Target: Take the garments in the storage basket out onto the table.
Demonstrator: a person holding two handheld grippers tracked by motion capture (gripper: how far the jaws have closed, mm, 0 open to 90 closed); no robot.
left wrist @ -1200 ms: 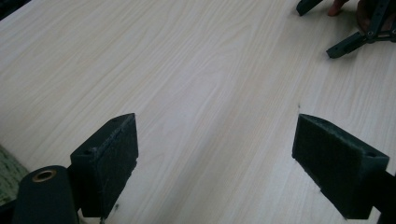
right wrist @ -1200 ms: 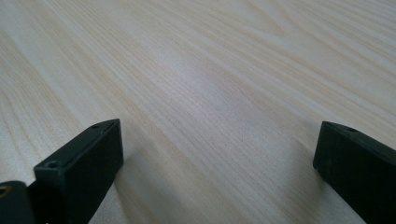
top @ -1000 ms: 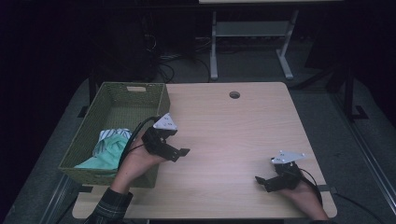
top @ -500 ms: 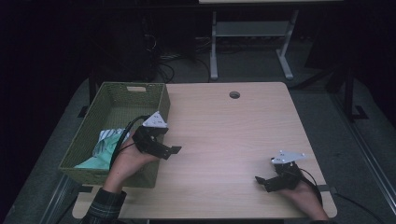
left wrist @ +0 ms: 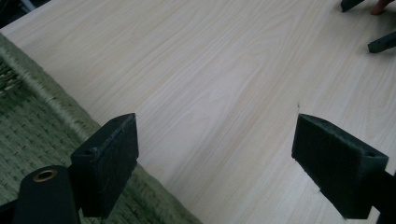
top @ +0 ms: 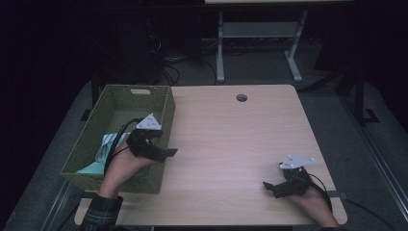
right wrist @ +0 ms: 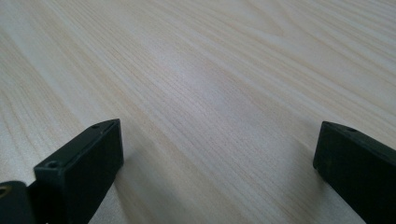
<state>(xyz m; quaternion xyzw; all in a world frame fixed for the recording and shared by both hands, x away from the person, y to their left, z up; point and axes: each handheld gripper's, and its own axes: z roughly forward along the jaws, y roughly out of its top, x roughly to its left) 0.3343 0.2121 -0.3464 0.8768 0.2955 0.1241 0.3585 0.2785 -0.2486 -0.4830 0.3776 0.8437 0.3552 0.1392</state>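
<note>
High view, left hand-held gripper (top: 166, 153) agape over basket rim (top: 167, 115), right hand-held gripper (top: 270, 186) agape, bare tabletop (top: 231, 144) between.

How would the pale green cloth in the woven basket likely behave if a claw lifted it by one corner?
The cloth lies crumpled against the basket wall, so it is probably floppy and would drape. It looks thin, so likely light. It seems unlikely to roll or break.

The desk (top: 231, 139) is pale wood with fine grain. The woven basket (top: 163, 108) is olive green, holding mint-green and white cloth (top: 103, 149). Both tongs are black.
</note>
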